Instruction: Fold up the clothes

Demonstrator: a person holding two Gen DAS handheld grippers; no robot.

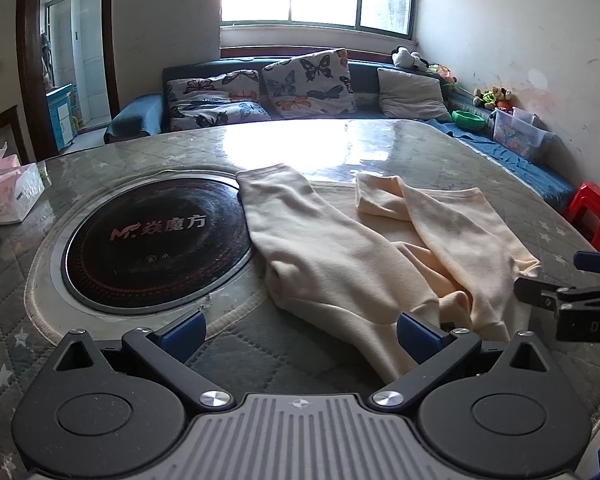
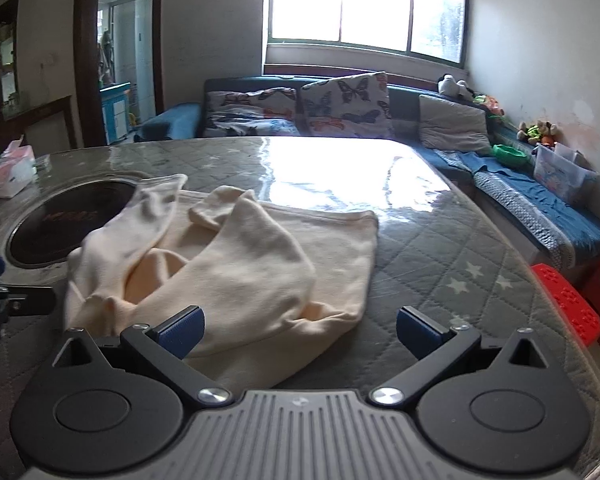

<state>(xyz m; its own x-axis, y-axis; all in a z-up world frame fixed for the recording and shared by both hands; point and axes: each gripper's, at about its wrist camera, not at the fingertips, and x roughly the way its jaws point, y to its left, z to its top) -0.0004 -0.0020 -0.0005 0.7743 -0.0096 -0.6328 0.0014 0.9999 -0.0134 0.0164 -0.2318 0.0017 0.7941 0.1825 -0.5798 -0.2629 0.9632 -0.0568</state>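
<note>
Sunlit living room behind a quilted worktop (image 1: 100,360) under glossy clear film, with a round black induction hob (image 1: 156,240) set into it.

Left wrist view: cream garment (image 1: 340,256) spread ahead and to the right of the left hand-held gripper (image 1: 300,330), jaws wide apart and clamped on nothing, right pad at the garment's near edge. Both sleeves laid across the body, one reaching far-left over the hob's rim; long axis running from near-right to far-left. Right hand-held gripper (image 1: 572,284) seen at the garment's right side. Tissue box (image 1: 8,196) far left, tissues poking out; clear plastic bin (image 1: 520,132) on the sofa, contents unclear.

Right wrist view: same garment (image 2: 236,264) ahead and left of the right hand-held gripper (image 2: 300,330), jaws likewise parted and empty, left pad over the near hem. Loosely gathered rather than squared: consistent with a fold partly made or a heap awaiting spreading. Both hand-held grippers about equally near.
</note>
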